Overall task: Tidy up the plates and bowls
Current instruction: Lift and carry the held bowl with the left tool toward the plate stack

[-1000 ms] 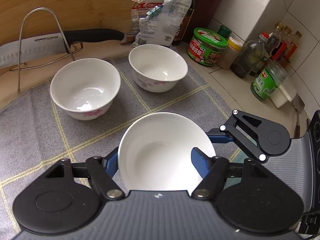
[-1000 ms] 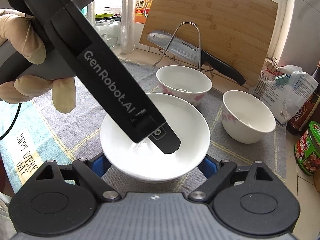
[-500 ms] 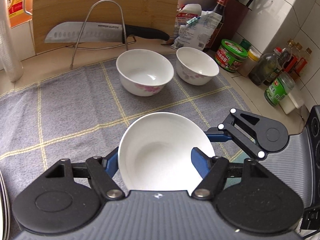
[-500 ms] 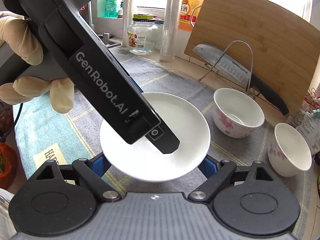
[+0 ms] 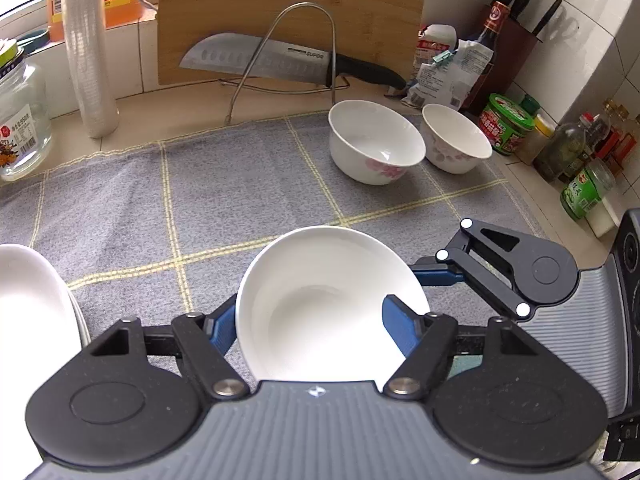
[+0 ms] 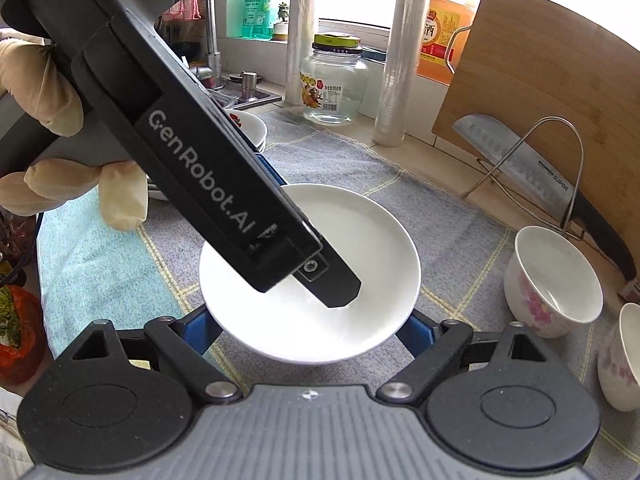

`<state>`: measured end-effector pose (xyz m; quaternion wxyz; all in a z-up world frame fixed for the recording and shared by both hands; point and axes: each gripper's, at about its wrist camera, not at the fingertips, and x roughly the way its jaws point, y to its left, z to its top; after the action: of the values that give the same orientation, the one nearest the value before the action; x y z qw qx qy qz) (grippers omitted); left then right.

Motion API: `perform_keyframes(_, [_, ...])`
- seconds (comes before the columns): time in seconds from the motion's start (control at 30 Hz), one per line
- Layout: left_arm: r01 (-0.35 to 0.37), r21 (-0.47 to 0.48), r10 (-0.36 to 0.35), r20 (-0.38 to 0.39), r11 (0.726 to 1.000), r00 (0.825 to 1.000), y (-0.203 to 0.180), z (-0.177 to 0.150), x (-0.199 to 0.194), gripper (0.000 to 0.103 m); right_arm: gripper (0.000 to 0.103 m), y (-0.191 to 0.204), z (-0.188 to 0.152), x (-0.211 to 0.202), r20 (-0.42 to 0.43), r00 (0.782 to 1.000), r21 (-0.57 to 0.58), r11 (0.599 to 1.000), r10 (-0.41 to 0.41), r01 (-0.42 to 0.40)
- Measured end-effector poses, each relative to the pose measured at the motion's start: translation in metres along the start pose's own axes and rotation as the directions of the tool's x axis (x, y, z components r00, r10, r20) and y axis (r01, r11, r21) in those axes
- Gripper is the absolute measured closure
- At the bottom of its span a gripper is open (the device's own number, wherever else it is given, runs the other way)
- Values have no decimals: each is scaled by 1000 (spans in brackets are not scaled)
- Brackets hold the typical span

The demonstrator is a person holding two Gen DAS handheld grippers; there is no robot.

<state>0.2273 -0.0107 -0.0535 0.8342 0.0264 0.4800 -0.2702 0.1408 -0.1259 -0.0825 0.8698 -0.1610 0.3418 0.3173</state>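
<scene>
Your left gripper (image 5: 310,328) has the white deep plate (image 5: 328,304) at lower centre of its view. One finger lies inside the plate and the other sits outside its left rim, so the plate's sloping side is pinched between them. Your right gripper (image 6: 308,332) is spread wide, with its blue pads tucked under the plate's two sides. I cannot tell whether they squeeze it or only flank it.

The step looks like carrying this plate to the stack of white plates (image 5: 28,300) at the lower left edge. Keep the plate level, because a pinch on one side lets glazed china pivot. Bring it over the stack's centre and lower it straight until the bases nest. Only then ease the left fingers apart, and draw the inner finger up and out without dragging the rim. The two floral bowls (image 5: 376,144) at upper right, on the grey checked cloth (image 5: 240,184), seem to be left for afterwards.

The cleaver (image 5: 256,60) reads "SUPOR". The left gripper's body reads "GenRobot.AI" and "Data Acquisition System". The orange bottle (image 6: 438,36) shows the character "酒". The print on the glass jar (image 6: 334,84) is too small to read.
</scene>
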Motion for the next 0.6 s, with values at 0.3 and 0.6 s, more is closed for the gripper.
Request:
perform_keyframes(0.3, [-8, -17, 7, -4, 1000, 1000, 17, -3, 6, 30, 10, 4, 6, 16, -13, 1000, -2, 1000, 16, -16])
perform_keyframes(0.6, [16, -34, -16, -11, 999, 1000, 18, -1, 15, 30, 10, 1, 6, 16, -43, 999, 1, 1000, 9, -9])
